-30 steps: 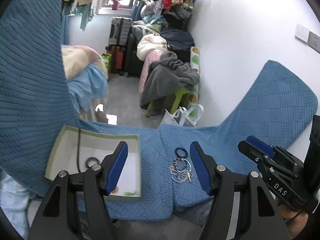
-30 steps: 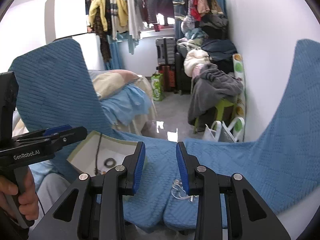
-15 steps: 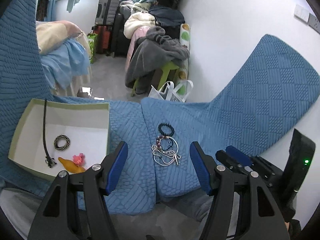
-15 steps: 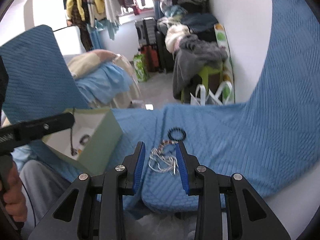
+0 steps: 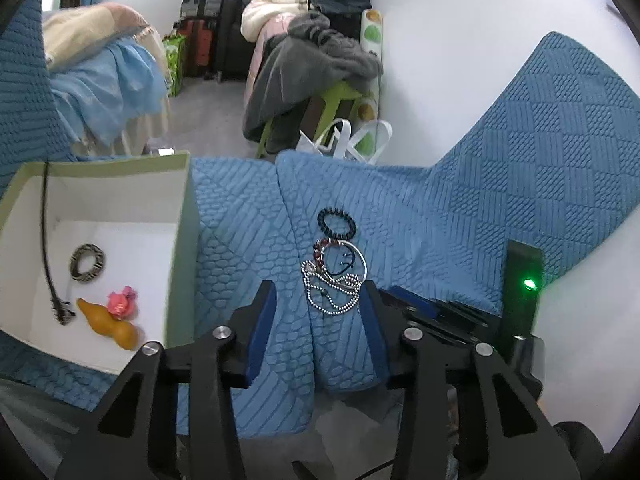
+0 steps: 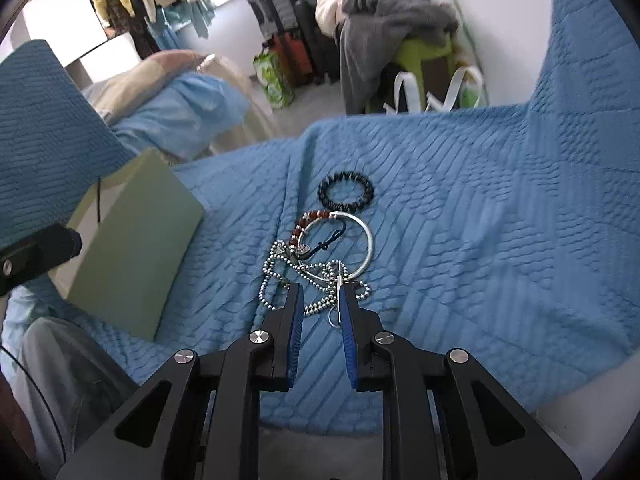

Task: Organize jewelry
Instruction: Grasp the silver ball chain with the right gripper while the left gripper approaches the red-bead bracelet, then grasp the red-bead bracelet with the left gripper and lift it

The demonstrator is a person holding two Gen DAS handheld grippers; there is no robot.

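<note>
While the jewelry lies in a tangled heap on the blue quilted cover, near its front edge, the right gripper sits over the ball chain, its jaws narrowed and just closing further, with chain loops between the tips but not visibly pinched. The left gripper hovers just short of the same heap, its jaws partly apart, also just closing, holding nothing. That chain looks light, limp and slippery, and snagged with the silver bangle and red bead bracelet; a bunched strand seems the safest hold. The black bead bracelet lies apart, farther back. The open box stands toward the cover's left edge.
</note>
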